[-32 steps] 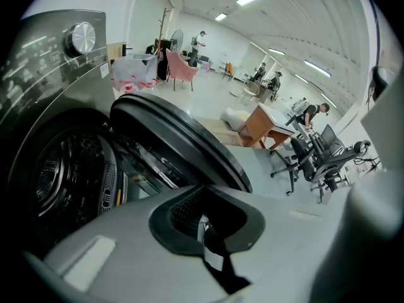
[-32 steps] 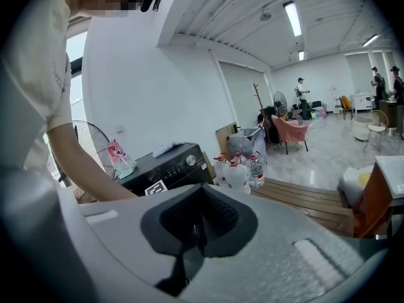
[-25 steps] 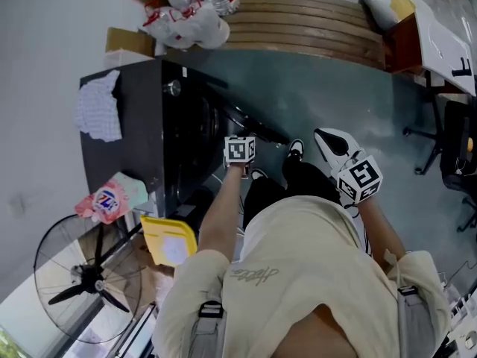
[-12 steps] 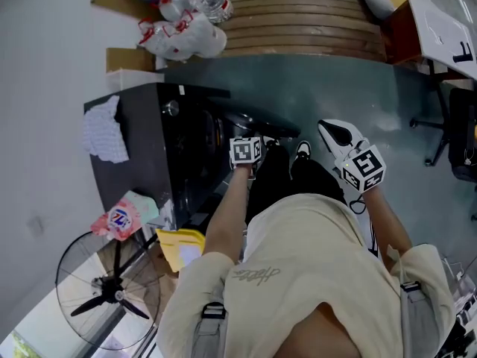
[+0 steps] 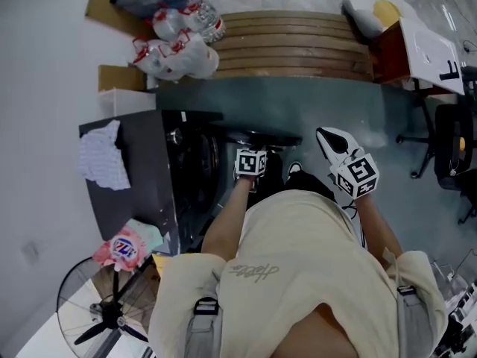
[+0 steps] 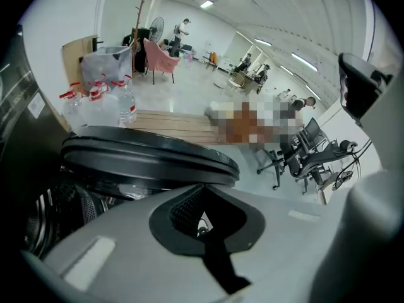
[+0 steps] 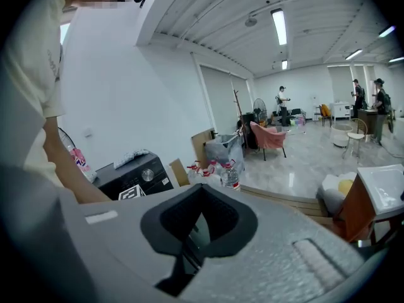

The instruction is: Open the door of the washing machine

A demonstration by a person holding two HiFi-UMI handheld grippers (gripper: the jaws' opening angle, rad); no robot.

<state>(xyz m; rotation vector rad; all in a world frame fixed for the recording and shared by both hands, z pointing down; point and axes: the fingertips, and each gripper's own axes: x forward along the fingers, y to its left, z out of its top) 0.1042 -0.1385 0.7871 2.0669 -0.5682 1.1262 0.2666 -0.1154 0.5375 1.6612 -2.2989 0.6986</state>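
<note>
Washer door (image 6: 151, 160) stands swung open, seen edge-on as a dark round disc sticking out from the front of the washing machine (image 5: 141, 170) over the grey floor (image 5: 313, 103). The drum opening (image 6: 53, 207) shows dark behind it in the left gripper view. Left gripper (image 5: 251, 164) sits just beside the door's outer edge, on the person's side. Its jaws are closed w/ nothing between them; the door rim lies just beyond the tips, contact can't be told. Right gripper (image 5: 335, 146) is apart to the right over bare floor, jaws also together & empty. Room to move: open floor runs from the door edge to the curved wooden step (image 5: 298, 43), w/ bagged water bottles (image 5: 179, 43) at the step's left end. A checked cloth (image 5: 100, 162) lies on the machine top, a pink packet (image 5: 123, 248) by its near corner, a fan (image 5: 104, 315) next to that. Office chair (image 5: 447, 148) at far right, well apart.
</note>
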